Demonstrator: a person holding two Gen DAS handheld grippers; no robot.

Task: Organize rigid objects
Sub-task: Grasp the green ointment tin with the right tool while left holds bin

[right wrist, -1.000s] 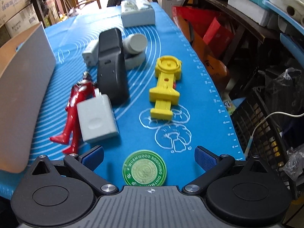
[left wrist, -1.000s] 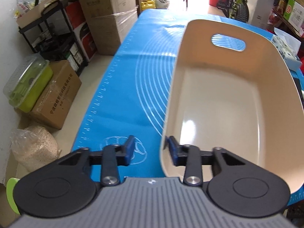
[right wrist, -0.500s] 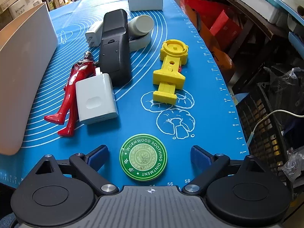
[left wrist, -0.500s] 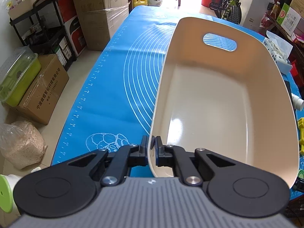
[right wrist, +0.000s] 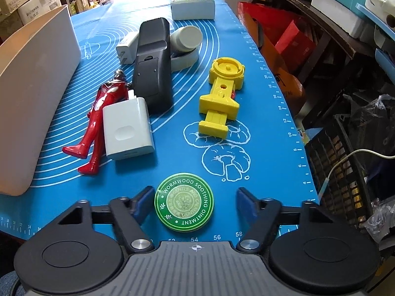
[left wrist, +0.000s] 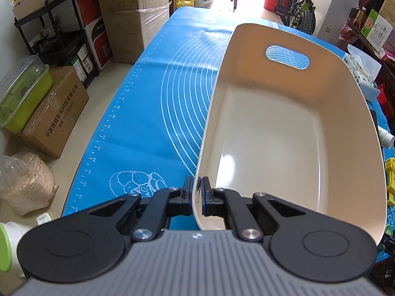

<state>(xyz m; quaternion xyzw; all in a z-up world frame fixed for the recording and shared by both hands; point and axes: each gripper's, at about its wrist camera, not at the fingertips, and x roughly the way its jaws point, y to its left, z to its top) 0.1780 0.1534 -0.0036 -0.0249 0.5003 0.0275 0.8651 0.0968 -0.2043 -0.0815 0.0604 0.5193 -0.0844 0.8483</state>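
My left gripper (left wrist: 196,192) is shut on the near rim of an empty cream plastic bin (left wrist: 266,133), which rests on the blue mat (left wrist: 153,113). The bin's outer wall shows in the right wrist view (right wrist: 37,93). My right gripper (right wrist: 195,203) is open, its fingers on either side of a round green ointment tin (right wrist: 184,203) lying flat on the mat. Beyond lie a white charger block (right wrist: 127,128), a red toy figure (right wrist: 98,118), a black handset-like device (right wrist: 153,66), a yellow toy launcher (right wrist: 222,93), a small white plug (right wrist: 127,48) and a white bottle (right wrist: 186,38).
A tissue box (right wrist: 192,5) stands at the mat's far end. The mat's right edge (right wrist: 291,113) drops to crates and bags. Left of the table are cardboard boxes (left wrist: 54,113), a green container (left wrist: 22,93) and a black shelf (left wrist: 61,32).
My left gripper closed onto the bin's near rim. My right gripper moved forward and lower, so the green tin now lies between its open fingers.
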